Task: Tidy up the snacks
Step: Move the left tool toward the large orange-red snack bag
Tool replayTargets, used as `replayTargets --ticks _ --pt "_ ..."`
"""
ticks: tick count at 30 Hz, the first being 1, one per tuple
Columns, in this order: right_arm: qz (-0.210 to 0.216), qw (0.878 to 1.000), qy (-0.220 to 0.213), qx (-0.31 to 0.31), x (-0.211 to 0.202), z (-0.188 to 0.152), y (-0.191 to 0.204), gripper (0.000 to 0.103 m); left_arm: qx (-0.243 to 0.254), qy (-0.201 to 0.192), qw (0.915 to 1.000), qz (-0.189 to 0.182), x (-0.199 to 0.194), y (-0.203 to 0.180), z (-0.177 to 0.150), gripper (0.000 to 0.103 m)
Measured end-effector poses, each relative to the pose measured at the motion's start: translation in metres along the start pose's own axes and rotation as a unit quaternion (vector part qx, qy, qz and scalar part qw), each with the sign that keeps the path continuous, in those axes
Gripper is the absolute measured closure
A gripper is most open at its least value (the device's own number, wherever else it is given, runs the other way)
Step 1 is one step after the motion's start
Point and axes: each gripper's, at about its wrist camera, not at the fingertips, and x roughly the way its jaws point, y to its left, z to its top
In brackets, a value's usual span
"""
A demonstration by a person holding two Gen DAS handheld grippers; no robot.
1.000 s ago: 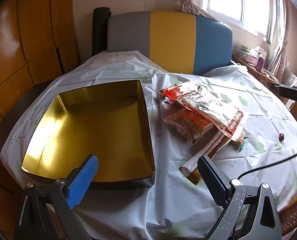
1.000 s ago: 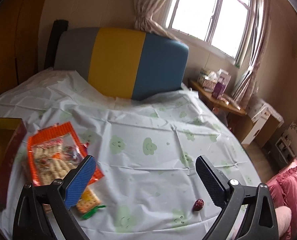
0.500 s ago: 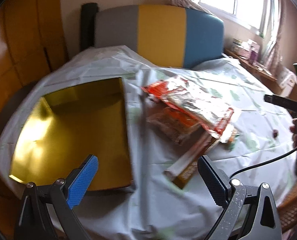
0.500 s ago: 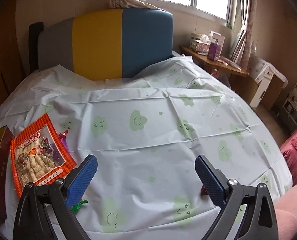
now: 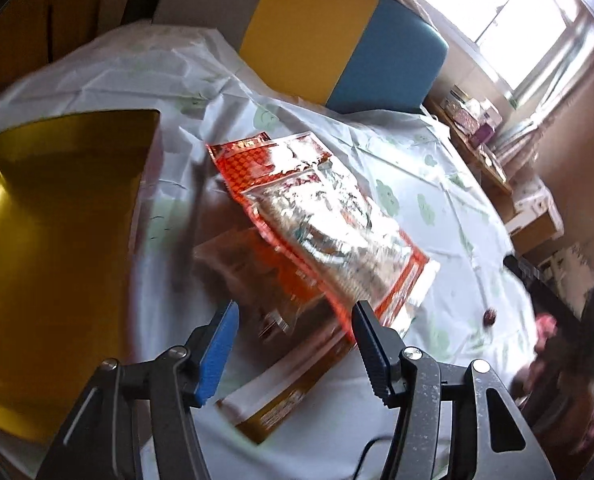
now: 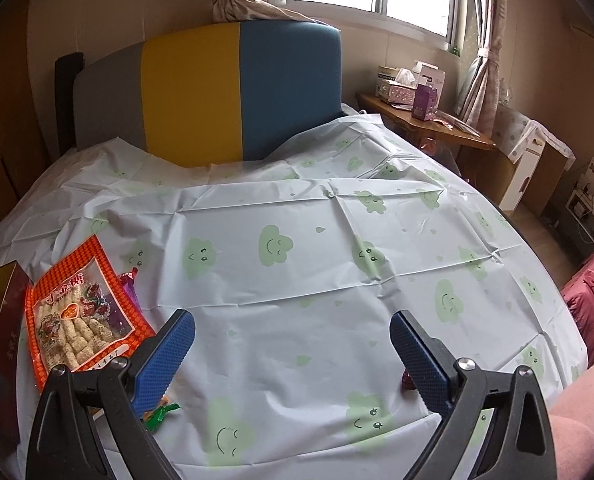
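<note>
Left wrist view: the snack packets [image 5: 321,232] lie heaped on the tablecloth [image 5: 437,184] beside the gold tin [image 5: 57,240], which holds nothing visible, so sorting seems barely begun. The left gripper [image 5: 293,344] is closing over the heap, gripping nothing yet; the right gripper [image 6: 293,356] hangs released.

The left tool [image 5: 295,322] points steeply down, its jaws closing with nothing yet pressed between the pads; the right tool [image 6: 293,338] tilts down too, jaws spread wide and empty; a pink sleeve [image 6: 581,420] shows beside it.
</note>
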Motion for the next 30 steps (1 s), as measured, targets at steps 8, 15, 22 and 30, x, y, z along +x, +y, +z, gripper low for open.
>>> replayTargets --ticks 8,15,22,30 --pt "0.005 1.0 0.008 -0.009 0.003 0.0 0.003 0.003 -0.047 0.017 0.9985 -0.021 0.037 -0.008 0.013 0.044" --pt "0.006 1.0 0.016 -0.011 0.007 0.0 0.005 0.003 -0.073 -0.009 0.9972 -0.017 0.051 -0.012 0.03 0.049" --pt "0.0 1.0 0.022 -0.018 0.01 -0.001 0.008 0.003 -0.048 -0.009 0.9987 -0.011 0.055 -0.006 0.029 0.099" --pt "0.004 0.998 0.042 -0.039 0.017 -0.005 0.016 0.008 -0.049 0.003 0.9976 -0.048 0.056 -0.009 0.03 0.059"
